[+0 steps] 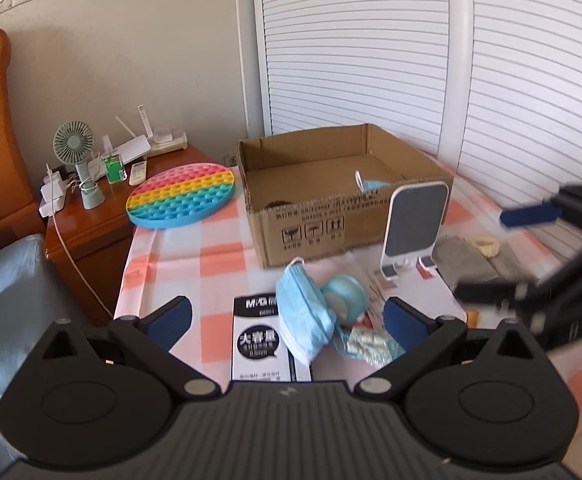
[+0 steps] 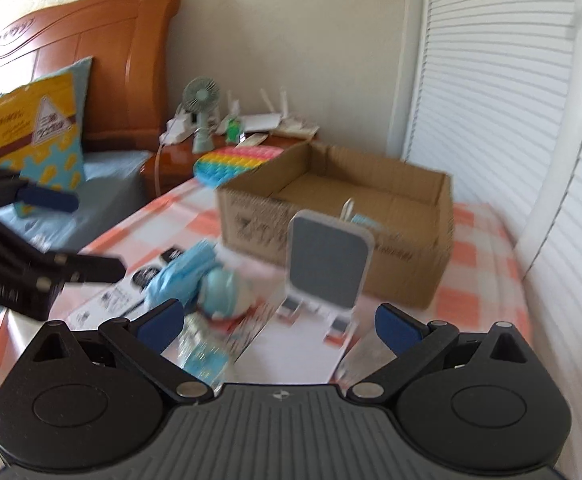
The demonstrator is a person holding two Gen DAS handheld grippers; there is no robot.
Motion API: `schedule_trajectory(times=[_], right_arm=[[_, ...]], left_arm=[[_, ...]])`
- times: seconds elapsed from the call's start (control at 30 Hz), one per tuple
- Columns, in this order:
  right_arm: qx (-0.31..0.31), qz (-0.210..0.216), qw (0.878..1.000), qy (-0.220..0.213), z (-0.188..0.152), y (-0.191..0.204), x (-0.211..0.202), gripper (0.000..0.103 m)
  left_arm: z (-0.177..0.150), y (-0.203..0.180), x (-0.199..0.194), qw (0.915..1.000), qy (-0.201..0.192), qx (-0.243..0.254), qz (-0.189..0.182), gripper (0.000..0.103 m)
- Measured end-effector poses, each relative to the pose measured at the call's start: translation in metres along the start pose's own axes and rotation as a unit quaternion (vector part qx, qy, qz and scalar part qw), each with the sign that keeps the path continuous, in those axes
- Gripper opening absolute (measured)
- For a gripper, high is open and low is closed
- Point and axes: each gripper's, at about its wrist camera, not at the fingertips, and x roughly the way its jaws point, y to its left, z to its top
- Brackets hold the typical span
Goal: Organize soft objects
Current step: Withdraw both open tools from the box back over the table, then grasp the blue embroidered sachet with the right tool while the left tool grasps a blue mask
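Note:
A crumpled blue face mask (image 1: 303, 320) lies on the checked tablecloth between the open fingers of my left gripper (image 1: 289, 320). A round teal soft toy (image 1: 345, 300) and a crinkled packet (image 1: 367, 344) touch the mask on its right. Another blue mask (image 1: 371, 184) lies inside the open cardboard box (image 1: 347, 216). My right gripper (image 1: 503, 256) hangs open at the right, above a grey cloth (image 1: 467, 260). In the right wrist view my right gripper (image 2: 281, 322) is open and holds nothing, with the mask (image 2: 187, 276) and toy (image 2: 223, 292) ahead on the left.
A phone stand (image 1: 415, 224) stands in front of the box. A black-and-white carton (image 1: 259, 340) lies under the mask. A rainbow pop-it disc (image 1: 183, 196) overhangs the table's far left corner. The nightstand holds a fan (image 1: 79, 160). A bed with a pillow (image 2: 35, 128) is left.

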Motion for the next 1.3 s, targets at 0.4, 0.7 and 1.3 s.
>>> schedule_trajectory(times=[0.4, 0.7, 1.3], right_arm=[[-0.047, 0.046, 0.996, 0.054, -0.019, 0.039, 0.041, 0.077], [-0.074, 0.041, 0.993, 0.077, -0.024, 0.05, 0.061, 0.059], [-0.075, 0.037, 0.992, 0.092, -0.042, 0.048, 0.035, 0.044]], left_arm=[[-0.014, 0.015, 0.004, 0.9991, 0.021, -0.037, 0.002, 0.102], [-0.02, 0.022, 0.01, 0.9984, 0.032, -0.047, -0.005, 0.102], [-0.017, 0.009, 0.026, 0.9987, 0.039, -0.023, -0.025, 0.101]])
